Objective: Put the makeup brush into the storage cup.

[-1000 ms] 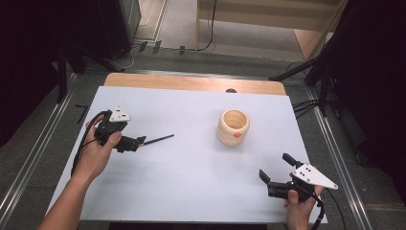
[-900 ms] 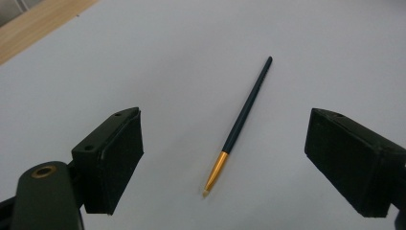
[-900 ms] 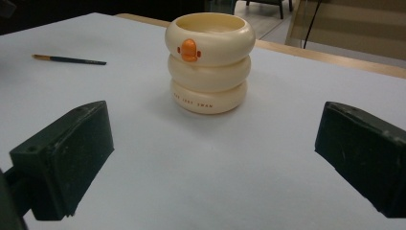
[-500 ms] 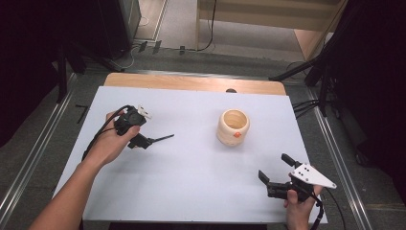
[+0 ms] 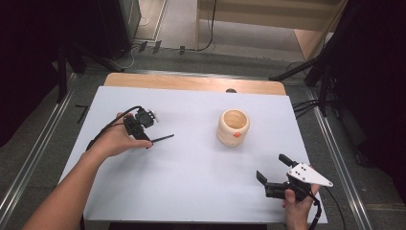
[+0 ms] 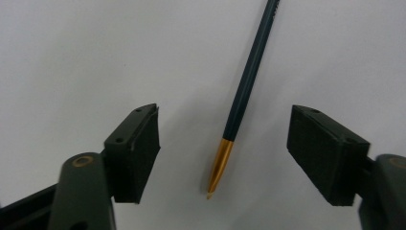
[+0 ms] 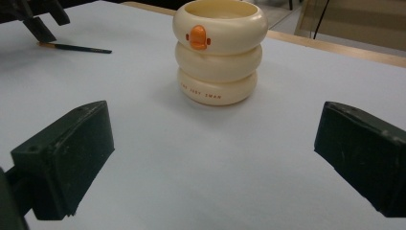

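A thin dark brush (image 5: 162, 138) with a gold ferrule (image 6: 219, 162) lies flat on the white table (image 5: 191, 182). My left gripper (image 6: 224, 158) points down over its gold end, open, jaws on either side without touching. In the high view that left gripper (image 5: 143, 139) sits at the left of the table. A cream ringed pot (image 5: 233, 127) with an orange mark stands right of centre. My right gripper (image 5: 272, 170) is open near the front right edge, facing the pot (image 7: 219, 50) from a distance. The brush (image 7: 74, 47) lies far left in the right gripper view.
A wooden strip (image 5: 191, 82) borders the table's far edge. Metal rails (image 5: 335, 143) run along both sides, with cables and dark stands on the floor beyond. A wide bare stretch of table lies between the pot and the right gripper.
The left hand has turned and tilted the left gripper downward over the brush's near end. The right gripper has stayed in place, open.
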{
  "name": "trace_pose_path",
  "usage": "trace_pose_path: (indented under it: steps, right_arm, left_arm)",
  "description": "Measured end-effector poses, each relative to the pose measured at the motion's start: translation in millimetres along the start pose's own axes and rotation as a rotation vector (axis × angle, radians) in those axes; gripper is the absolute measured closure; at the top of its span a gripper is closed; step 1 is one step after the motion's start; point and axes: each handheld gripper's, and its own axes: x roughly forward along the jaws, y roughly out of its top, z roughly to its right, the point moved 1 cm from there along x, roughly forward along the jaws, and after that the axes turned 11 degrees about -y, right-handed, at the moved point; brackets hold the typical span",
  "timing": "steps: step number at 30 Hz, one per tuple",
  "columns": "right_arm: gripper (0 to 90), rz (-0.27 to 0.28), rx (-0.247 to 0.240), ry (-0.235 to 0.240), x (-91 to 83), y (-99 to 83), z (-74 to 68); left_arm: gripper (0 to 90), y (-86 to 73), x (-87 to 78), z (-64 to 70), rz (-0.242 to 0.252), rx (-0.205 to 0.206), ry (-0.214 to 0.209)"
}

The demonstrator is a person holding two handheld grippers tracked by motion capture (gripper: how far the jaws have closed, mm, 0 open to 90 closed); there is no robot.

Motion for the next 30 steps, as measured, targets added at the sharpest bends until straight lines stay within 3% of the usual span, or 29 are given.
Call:
trace_pose_path:
  steps: [2,7,12,19,23,24,25,26,28,30]
  right_arm:
    - [0.1,-0.001,0.0,0.002,0.2,-0.1,0.0]
    - [0.4,-0.004,0.006,0.006,0.4,-0.9,1.2]
    - [2.4,-0.012,0.014,0.01,1.3,-1.6,1.5]
    - [4.5,-0.013,0.009,0.017,2.7,-1.8,0.3]
    - [5.5,-0.016,0.01,0.019,2.8,-1.4,-1.3]
    - [5.8,-0.016,0.008,0.02,3.3,-1.5,-1.6]
    - [5.8,-0.016,0.008,0.02,3.3,-1.5,-1.6]
    - [6.8,-0.018,0.006,0.02,3.9,-1.7,-1.4]
    - [7.7,-0.021,0.006,0.02,4.1,-1.8,-1.5]
    - [11.0,-0.025,0.005,0.026,4.7,-1.9,-2.1]
  left_arm:
    - [34.9,1.5,1.2,-3.2,0.0,-0.024,-0.027]
    - [43.8,2.0,7.7,-6.5,-0.035,-0.036,-0.073]
    - [52.9,4.5,18.4,-6.3,-0.087,-0.02,-0.06]
    - [55.7,4.5,18.1,-7.3,-0.085,-0.024,-0.07]
    - [62.1,4.9,17.4,-7.1,-0.092,-0.008,-0.067]
    - [78.2,5.2,17.4,-5.1,-0.09,0.005,-0.069]
    - [78.2,5.5,17.8,-3.1,-0.093,0.02,-0.066]
    - [84.7,5.9,18.6,0.2,-0.096,0.036,-0.057]
    - [85.0,7.1,19.1,3.9,-0.114,0.065,-0.033]
    - [85.2,7.6,19.0,4.0,-0.118,0.066,-0.033]
